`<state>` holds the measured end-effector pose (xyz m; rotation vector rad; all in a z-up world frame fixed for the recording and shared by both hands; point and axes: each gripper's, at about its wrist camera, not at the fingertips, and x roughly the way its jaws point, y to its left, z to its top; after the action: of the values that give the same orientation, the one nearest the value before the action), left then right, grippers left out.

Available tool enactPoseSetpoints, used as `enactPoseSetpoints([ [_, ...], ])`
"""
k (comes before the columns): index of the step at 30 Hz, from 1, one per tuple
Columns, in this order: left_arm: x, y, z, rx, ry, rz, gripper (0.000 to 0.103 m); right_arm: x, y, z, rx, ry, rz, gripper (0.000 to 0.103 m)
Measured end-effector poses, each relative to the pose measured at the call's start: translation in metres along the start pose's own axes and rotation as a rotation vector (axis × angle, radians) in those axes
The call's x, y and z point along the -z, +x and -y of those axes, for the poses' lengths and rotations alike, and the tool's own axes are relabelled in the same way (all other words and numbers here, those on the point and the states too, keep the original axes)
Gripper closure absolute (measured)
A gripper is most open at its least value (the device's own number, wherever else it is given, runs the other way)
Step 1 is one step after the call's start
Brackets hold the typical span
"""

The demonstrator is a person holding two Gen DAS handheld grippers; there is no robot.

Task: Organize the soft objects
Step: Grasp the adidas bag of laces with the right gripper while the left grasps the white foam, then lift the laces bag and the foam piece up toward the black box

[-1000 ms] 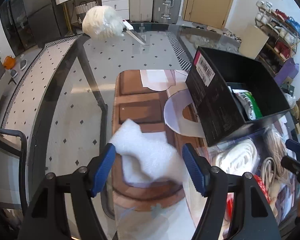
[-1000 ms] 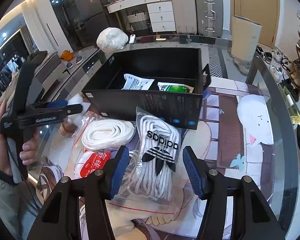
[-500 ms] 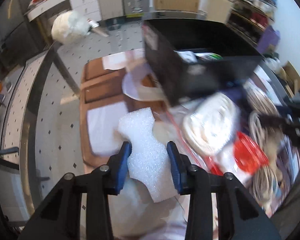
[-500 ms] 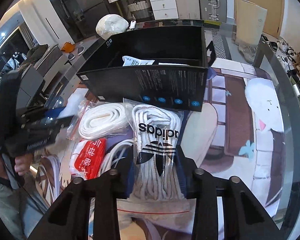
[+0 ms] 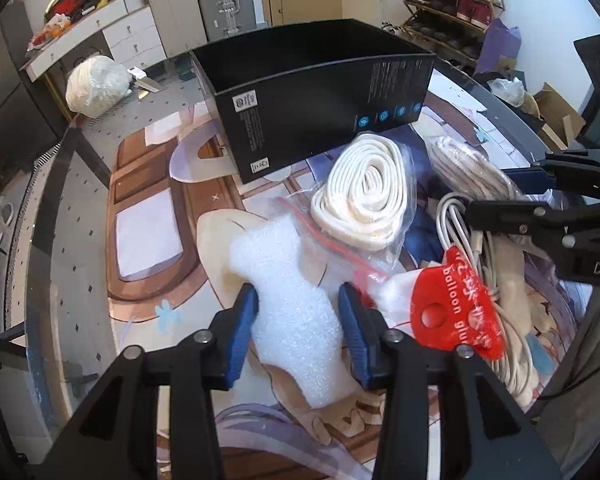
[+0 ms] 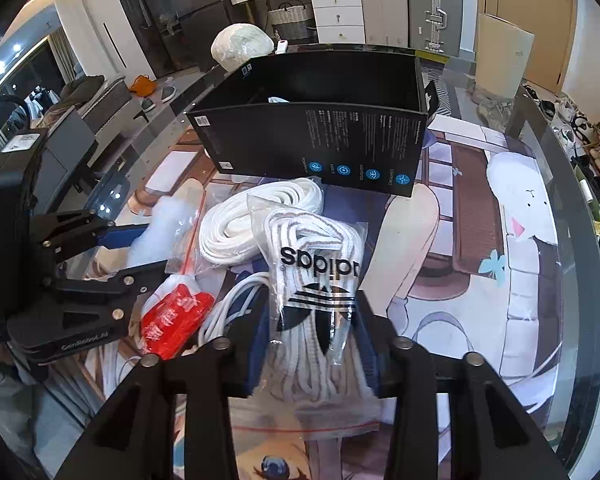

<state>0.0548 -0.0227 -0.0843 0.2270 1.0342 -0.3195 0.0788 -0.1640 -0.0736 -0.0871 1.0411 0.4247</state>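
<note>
The left gripper [image 5: 298, 316] pinches a white foam piece [image 5: 288, 280] just short of the black box [image 5: 320, 108], its jaws having just eased wider; the right gripper [image 6: 306, 344] likewise squeezes the bagged laces [image 6: 316, 280]; either soft load could slip free if the grip loosens more.

White foam piece [image 5: 296, 300]; bagged white cord coil [image 5: 364, 196]; bagged adidas laces [image 6: 320, 280]; red balloon-glue packet [image 5: 456, 304]; open black box [image 5: 316, 100] behind.
</note>
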Motion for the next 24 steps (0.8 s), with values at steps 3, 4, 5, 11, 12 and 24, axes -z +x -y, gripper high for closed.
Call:
enactPoseSetpoints([
  [3, 0.0009, 0.0013, -0.0021, -0.009, -0.020, 0.003, 0.045, -0.0005, 0.0026, 0.0030, 0.004, 0.009, 0.000, 0.053],
  [4, 0.0006, 0.0023, -0.0036, 0.000, -0.027, 0.001, 0.045, -0.0006, 0.0028, 0.0038, 0.000, 0.013, 0.000, 0.053],
  [5, 0.0005, 0.0026, -0.0049, 0.007, -0.032, 0.000, 0.045, -0.0009, 0.0027, 0.0045, -0.004, 0.016, -0.001, 0.053],
  [11, -0.0007, 0.0021, -0.0058, 0.020, -0.035, 0.001, 0.067, -0.0012, -0.0023, 0.0033, -0.027, 0.012, 0.001, 0.070],
  [12, -0.0007, 0.0025, -0.0055, 0.024, -0.034, -0.001, 0.067, -0.0015, -0.0027, 0.0021, -0.025, 0.006, 0.004, 0.071],
  [24, -0.0015, -0.0045, -0.0035, 0.009, -0.020, 0.030, 0.067, -0.0003, -0.0058, 0.0009, -0.031, 0.013, 0.019, 0.071],
])
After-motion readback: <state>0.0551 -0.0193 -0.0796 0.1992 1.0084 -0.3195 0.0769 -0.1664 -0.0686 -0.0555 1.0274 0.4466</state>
